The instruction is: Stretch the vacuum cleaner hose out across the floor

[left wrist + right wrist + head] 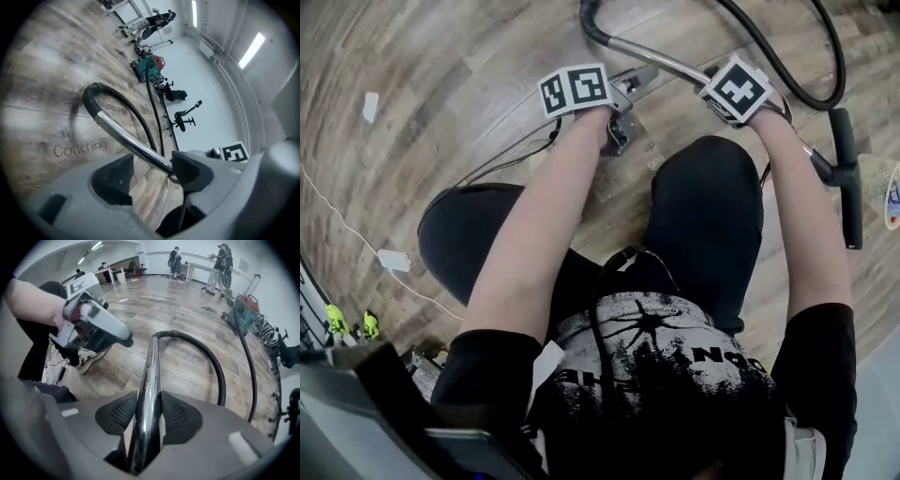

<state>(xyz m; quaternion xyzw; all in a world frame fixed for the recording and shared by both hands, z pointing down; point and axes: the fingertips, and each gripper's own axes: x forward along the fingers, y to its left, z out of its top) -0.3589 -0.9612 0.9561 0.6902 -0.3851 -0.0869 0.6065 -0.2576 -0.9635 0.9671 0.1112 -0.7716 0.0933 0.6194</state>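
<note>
Evidently the right gripper (149, 414) pinches the chrome wand (151, 362) to drag the hose (218, 380) outward. The left gripper (150, 169), at its nine o'clock, gapes spread.

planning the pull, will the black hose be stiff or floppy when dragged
Probably floppy: the black hose sags off the chrome tube in a loose curve along the floor. The tube looks rigid but polished, so it might slip within the right gripper clamped on it.
</note>
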